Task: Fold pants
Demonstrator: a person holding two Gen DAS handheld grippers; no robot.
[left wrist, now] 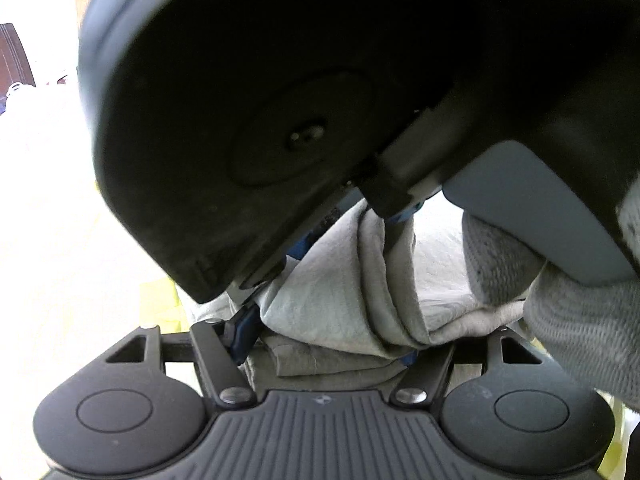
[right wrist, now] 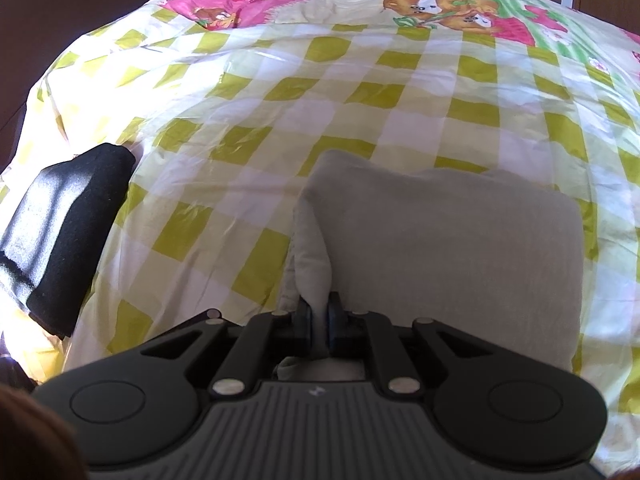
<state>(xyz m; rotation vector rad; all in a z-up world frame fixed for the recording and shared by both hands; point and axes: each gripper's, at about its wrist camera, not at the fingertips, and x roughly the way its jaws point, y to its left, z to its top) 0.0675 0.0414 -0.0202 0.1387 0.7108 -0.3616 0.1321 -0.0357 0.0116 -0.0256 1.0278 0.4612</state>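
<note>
The grey pants lie folded into a thick rectangle on the checked bedspread. My right gripper is shut on the near left edge of the pants, with a fold of grey cloth pinched between its blue pads. In the left wrist view the grey pants are bunched close to the camera. My left gripper has cloth between its fingers and looks shut on the pants. The body of the right gripper fills most of that view, with a grey-gloved hand at the right.
A folded black garment lies on the bedspread at the left. The bedspread has yellow-green checks and a pink and green cartoon border at the far side. Dark floor shows beyond the bed's left edge.
</note>
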